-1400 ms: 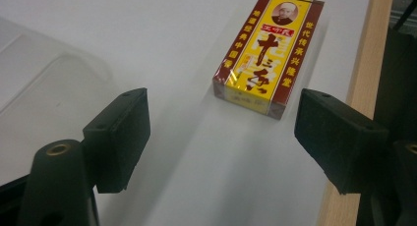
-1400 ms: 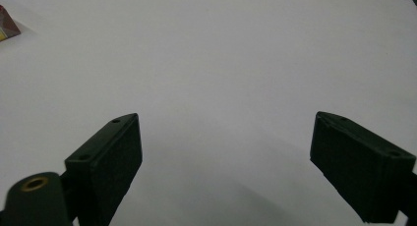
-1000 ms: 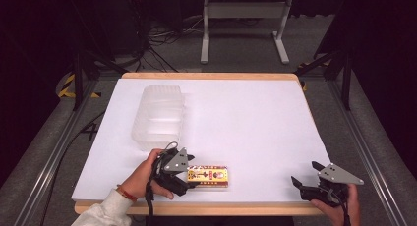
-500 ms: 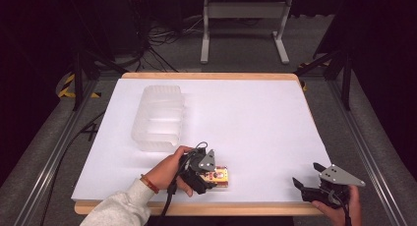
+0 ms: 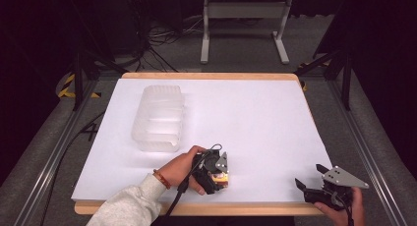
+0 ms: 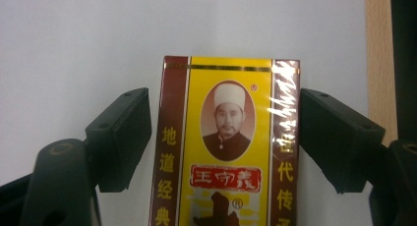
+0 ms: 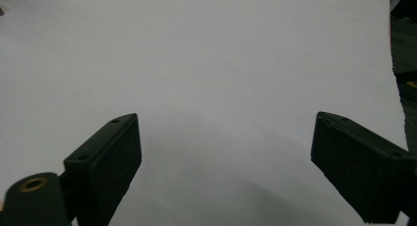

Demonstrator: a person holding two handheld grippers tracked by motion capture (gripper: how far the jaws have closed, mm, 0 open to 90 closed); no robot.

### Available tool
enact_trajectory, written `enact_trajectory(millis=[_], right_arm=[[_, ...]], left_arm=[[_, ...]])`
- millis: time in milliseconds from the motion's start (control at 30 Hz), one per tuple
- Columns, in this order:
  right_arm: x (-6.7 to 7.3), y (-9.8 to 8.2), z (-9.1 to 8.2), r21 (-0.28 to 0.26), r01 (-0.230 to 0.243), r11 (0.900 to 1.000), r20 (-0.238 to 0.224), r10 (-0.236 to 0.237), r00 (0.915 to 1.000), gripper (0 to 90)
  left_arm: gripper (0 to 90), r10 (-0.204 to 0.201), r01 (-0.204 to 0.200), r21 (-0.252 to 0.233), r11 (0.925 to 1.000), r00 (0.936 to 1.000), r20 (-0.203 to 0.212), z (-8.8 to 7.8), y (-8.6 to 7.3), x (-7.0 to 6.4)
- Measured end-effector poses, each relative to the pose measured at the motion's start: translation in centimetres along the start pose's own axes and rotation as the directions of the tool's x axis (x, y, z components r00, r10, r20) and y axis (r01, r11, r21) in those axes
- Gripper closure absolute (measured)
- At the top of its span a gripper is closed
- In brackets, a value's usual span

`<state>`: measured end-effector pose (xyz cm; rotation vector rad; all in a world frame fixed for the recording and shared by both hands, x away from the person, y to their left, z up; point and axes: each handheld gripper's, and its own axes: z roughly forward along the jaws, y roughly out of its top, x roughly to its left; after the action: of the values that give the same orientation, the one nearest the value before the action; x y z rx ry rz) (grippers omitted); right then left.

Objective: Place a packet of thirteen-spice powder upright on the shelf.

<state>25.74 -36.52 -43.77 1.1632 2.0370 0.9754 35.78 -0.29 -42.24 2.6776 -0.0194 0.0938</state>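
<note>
Left hand-held gripper (image 6: 223, 132) has slid along the yellow-and-red box (image 6: 223, 152) and its jaws have just been closing; now they straddle the box, small gaps at both sides, not yet pinching. I judge a grasp is next. That box lies flat near the counter's (image 5: 255, 118) front edge. I count one box, one clear plastic tray (image 5: 158, 119), two grippers. Right hand-held gripper (image 7: 223, 162) rests wide, holding nothing.
</note>
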Motion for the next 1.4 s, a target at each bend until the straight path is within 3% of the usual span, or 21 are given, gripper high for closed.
enact_trajectory(millis=[200,400,500,733,833,900,1067,1200,1400], right_arm=[[0.0,0.0,0.0,0.002,0.005,1.000,0.003,-0.005,1.0000,12.2],[0.4,0.1,0.1,0.008,0.025,1.000,0.008,-0.025,0.9997,12.2],[0.4,0.1,0.1,0.011,0.030,0.999,0.009,-0.030,0.9995,12.0],[0.2,0.1,0.0,0.006,0.019,1.000,0.009,-0.019,0.9998,11.9],[0.2,0.0,0.0,0.008,0.019,1.000,0.011,-0.019,0.9998,11.9],[0.2,0.0,0.1,0.009,0.022,1.000,0.010,-0.022,0.9997,11.9],[0.2,0.0,0.1,0.004,0.023,1.000,0.002,-0.023,0.9997,11.6],[0.2,0.0,0.1,0.009,0.025,1.000,0.007,-0.025,0.9997,11.6],[0.1,0.0,0.1,0.007,0.020,1.000,0.006,-0.020,0.9998,11.6]], left_arm=[[23.0,-0.028,0.027,0.019,0.9995,0.9991,0.032,0.7,0.3,0.3],[29.9,-0.042,0.042,0.012,0.9991,0.9982,0.044,0.6,0.2,0.5],[30.9,-0.028,0.028,0.019,0.9994,0.9990,0.036,0.4,0.2,0.4],[32.1,-0.046,0.046,-0.002,0.9990,0.9989,0.011,-0.5,-0.3,0.5],[32.1,-0.089,0.088,-0.029,0.9957,0.9960,-0.013,-1.2,-0.7,0.7],[32.2,-0.098,0.096,-0.048,0.9942,0.9948,-0.029,-1.5,-0.9,0.8],[32.2,-0.145,0.134,-0.118,0.9839,0.9857,-0.086,-3.1,-1.8,1.0],[32.2,-0.191,0.167,-0.183,0.9688,0.9735,-0.125,-4.7,-2.7,1.1],[32.2,-0.269,0.218,-0.281,0.9346,0.9499,-0.159,-6.8,-3.7,1.5]])
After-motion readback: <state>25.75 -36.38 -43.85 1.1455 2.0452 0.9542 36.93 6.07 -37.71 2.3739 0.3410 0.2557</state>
